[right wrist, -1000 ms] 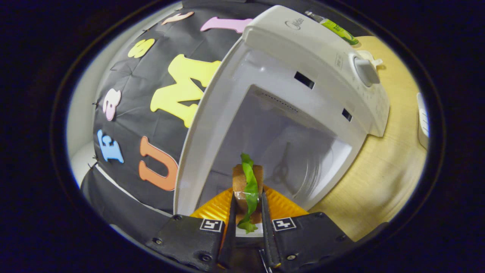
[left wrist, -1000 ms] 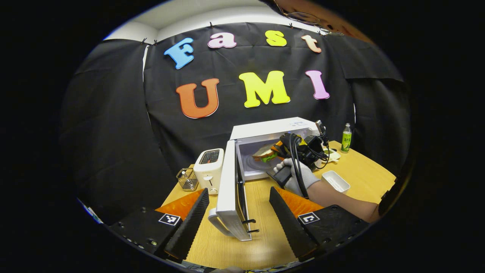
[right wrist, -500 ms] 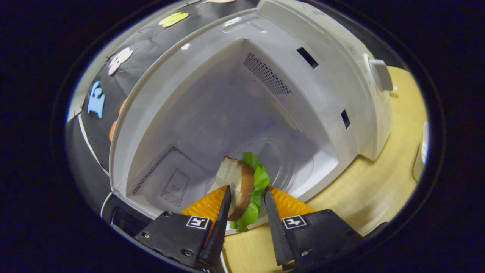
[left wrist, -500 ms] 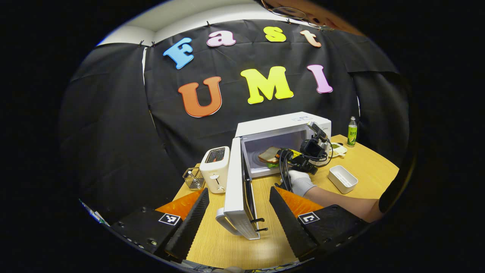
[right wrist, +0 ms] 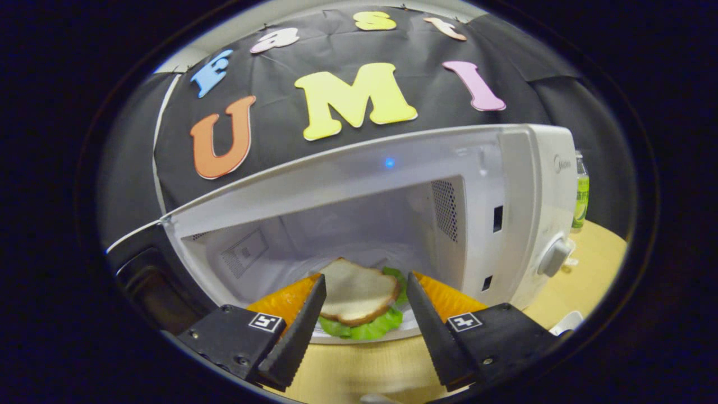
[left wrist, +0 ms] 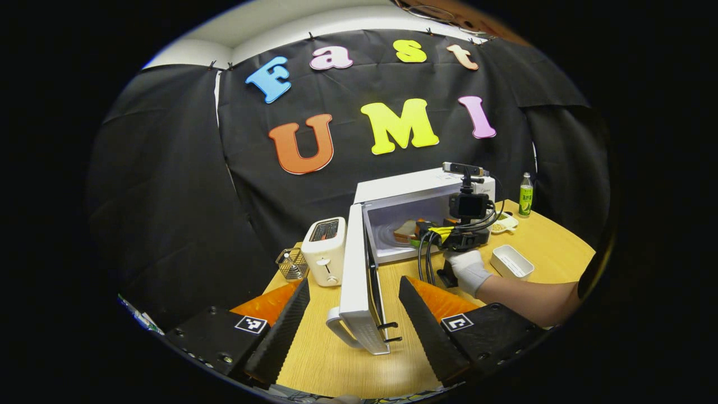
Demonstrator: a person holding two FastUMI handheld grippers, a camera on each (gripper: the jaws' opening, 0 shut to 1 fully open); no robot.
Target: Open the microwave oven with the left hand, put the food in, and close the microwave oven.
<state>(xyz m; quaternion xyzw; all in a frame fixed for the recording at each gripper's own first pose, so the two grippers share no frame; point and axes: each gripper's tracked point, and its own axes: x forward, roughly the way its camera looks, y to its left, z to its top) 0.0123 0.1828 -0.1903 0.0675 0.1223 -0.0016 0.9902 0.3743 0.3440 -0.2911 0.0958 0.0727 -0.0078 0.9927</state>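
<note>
Lying flat inside the microwave [right wrist: 505, 185] near its front edge: one sandwich [right wrist: 359, 297], between the spread fingers of the right tool [right wrist: 362, 331], untouched. Door [left wrist: 359, 292] open. Left tool [left wrist: 350, 320] wide, empty, straddling the door's edge. One toaster [left wrist: 323, 249] on the surface [left wrist: 331, 365].

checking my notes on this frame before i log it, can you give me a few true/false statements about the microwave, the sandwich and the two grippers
1. The microwave door is shut. False: it stands swung open.
2. The sandwich lies flat inside the microwave cavity. True.
3. The right gripper is clamped on the sandwich. False: its fingers are spread, with the sandwich lying between and beyond them.
4. The left gripper is open, and the door's edge shows between its fingers. True.
5. A toaster stands on the table beside the open door. True.
6. The green bottle lies inside the microwave. False: it stands upright on the table beyond the oven.
</note>
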